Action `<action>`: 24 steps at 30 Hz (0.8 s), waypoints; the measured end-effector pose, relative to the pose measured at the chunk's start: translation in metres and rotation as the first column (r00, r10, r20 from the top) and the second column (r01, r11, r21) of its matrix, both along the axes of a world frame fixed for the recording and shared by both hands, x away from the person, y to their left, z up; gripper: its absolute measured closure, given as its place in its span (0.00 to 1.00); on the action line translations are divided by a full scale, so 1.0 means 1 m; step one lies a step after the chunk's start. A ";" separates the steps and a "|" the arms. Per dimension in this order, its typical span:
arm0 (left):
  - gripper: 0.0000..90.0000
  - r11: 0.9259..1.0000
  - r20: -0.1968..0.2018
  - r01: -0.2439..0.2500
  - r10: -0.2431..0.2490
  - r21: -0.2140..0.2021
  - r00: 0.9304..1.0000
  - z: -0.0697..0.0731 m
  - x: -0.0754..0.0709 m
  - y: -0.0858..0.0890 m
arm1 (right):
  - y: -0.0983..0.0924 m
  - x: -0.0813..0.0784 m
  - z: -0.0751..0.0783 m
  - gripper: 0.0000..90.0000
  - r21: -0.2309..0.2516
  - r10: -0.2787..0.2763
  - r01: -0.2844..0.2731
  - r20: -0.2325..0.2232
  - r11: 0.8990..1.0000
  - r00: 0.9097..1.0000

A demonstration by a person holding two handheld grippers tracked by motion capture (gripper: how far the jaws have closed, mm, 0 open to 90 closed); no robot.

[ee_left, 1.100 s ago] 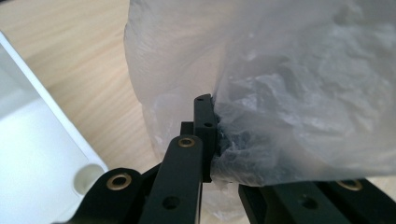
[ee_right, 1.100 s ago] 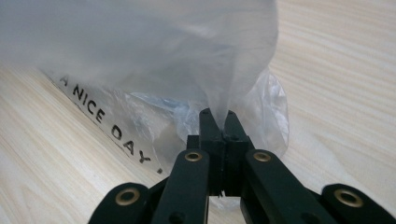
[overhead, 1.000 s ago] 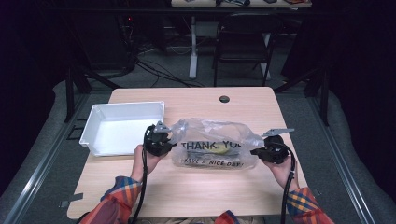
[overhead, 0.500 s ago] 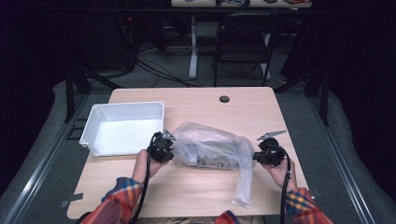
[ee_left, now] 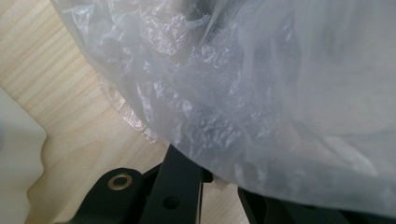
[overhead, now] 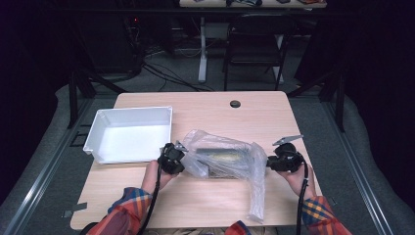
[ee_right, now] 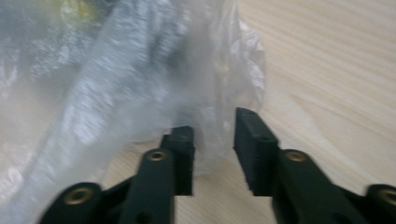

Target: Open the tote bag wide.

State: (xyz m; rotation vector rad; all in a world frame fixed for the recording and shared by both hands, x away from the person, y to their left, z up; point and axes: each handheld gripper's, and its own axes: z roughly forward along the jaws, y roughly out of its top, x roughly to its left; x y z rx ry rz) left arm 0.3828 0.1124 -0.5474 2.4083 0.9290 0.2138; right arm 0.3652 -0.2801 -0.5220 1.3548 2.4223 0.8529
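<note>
A clear plastic bag [overhead: 222, 156] lies crumpled on the wooden table [overhead: 205, 105], with something yellowish [overhead: 226, 157] inside it. My left gripper [overhead: 180, 157] is shut on the bag's left edge; in the left gripper view the film [ee_left: 261, 93] drapes over the jaws [ee_left: 217, 179]. My right gripper [overhead: 268, 162] is at the bag's right end. Its jaws have just been opening. In the right gripper view [ee_right: 212, 135] a fold of the bag [ee_right: 116, 79] lies loose between the pads [ee_right: 182, 149], which stand apart.
A white tray [overhead: 98, 125] stands at the left, close behind my left gripper; its corner [ee_left: 16, 154] shows in the left gripper view. A dark round grommet [overhead: 235, 104] sits near the far edge. A strip of the bag [overhead: 257, 196] trails toward the front edge.
The bag, earlier stretched between both grippers, has slumped onto the table. The right jaws have opened off the film. The left gripper has sunk a little, still gripping.
</note>
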 end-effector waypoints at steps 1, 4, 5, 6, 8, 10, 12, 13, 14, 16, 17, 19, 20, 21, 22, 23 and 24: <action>0.99 1.000 0.000 0.001 -0.001 0.000 1.000 0.000 0.000 0.000 | -0.002 -0.001 0.004 0.68 0.003 -0.002 0.001 0.013 1.000 1.000; 0.99 1.000 0.002 -0.001 0.001 -0.001 1.000 0.000 0.000 -0.001 | -0.006 -0.005 0.015 0.62 0.011 -0.018 0.018 0.043 1.000 0.999; 0.99 1.000 0.005 0.000 -0.001 0.004 1.000 0.000 0.000 -0.001 | -0.009 -0.009 0.026 0.57 0.024 -0.029 0.027 0.081 0.999 0.996; 0.99 1.000 0.008 -0.001 0.000 0.005 1.000 0.000 0.000 -0.001 | -0.009 -0.009 0.026 0.57 0.024 -0.029 0.027 0.081 0.999 0.996; 0.99 1.000 0.009 0.001 -0.002 0.007 1.000 0.000 0.000 -0.001 | -0.013 -0.014 0.038 0.54 0.047 -0.040 0.034 0.116 0.998 0.992; 0.99 1.000 0.009 0.001 -0.001 0.006 1.000 0.000 0.001 0.000 | -0.015 -0.018 0.046 0.50 0.078 -0.048 0.037 0.146 0.996 0.988; 0.99 1.000 0.012 -0.003 0.003 0.005 1.000 0.000 0.001 0.000 | -0.015 -0.022 0.053 0.44 0.124 -0.040 0.019 0.164 0.992 0.986; 0.99 1.000 0.013 -0.003 0.003 0.005 1.000 0.000 0.001 0.000 | -0.014 -0.024 0.056 0.41 0.152 -0.026 0.001 0.166 0.988 0.986; 0.98 1.000 0.011 -0.003 0.003 0.003 1.000 0.000 0.001 0.000 | -0.005 -0.025 0.058 0.37 0.194 0.013 -0.044 0.156 0.980 0.988; 0.98 1.000 0.011 0.002 -0.002 0.008 1.000 0.000 0.001 0.000 | 0.001 -0.025 0.057 0.36 0.202 0.030 -0.059 0.144 0.978 0.989; 0.97 1.000 0.012 0.003 -0.003 0.008 1.000 0.000 0.001 0.000 | 0.007 -0.024 0.055 0.37 0.205 0.051 -0.078 0.133 0.976 0.990; 0.95 1.000 0.010 0.009 -0.009 0.013 1.000 0.001 0.001 0.001 | 0.020 -0.021 0.047 0.42 0.185 0.077 -0.095 0.102 0.978 0.992; 0.91 1.000 0.008 0.007 -0.007 0.009 1.000 0.001 0.001 0.001 | 0.031 -0.018 0.036 0.54 0.128 0.087 -0.095 0.070 0.987 0.994; 0.87 1.000 0.008 0.010 -0.010 0.005 1.000 0.002 0.001 0.002 | 0.035 -0.016 0.030 0.62 0.113 0.083 -0.090 0.061 0.989 0.995; 0.87 1.000 0.005 0.010 -0.010 0.003 1.000 0.003 0.000 0.003 | 0.035 -0.016 0.030 0.62 0.113 0.083 -0.090 0.061 0.989 0.995; 0.79 1.000 0.007 0.007 -0.007 -0.002 1.000 0.005 0.000 0.005 | 0.038 -0.012 0.020 0.76 0.094 0.082 -0.087 0.053 0.992 0.995; 0.75 1.000 0.008 0.001 -0.001 -0.020 1.000 0.008 -0.001 0.008 | 0.038 -0.010 0.017 0.81 0.088 0.080 -0.084 0.051 0.993 0.995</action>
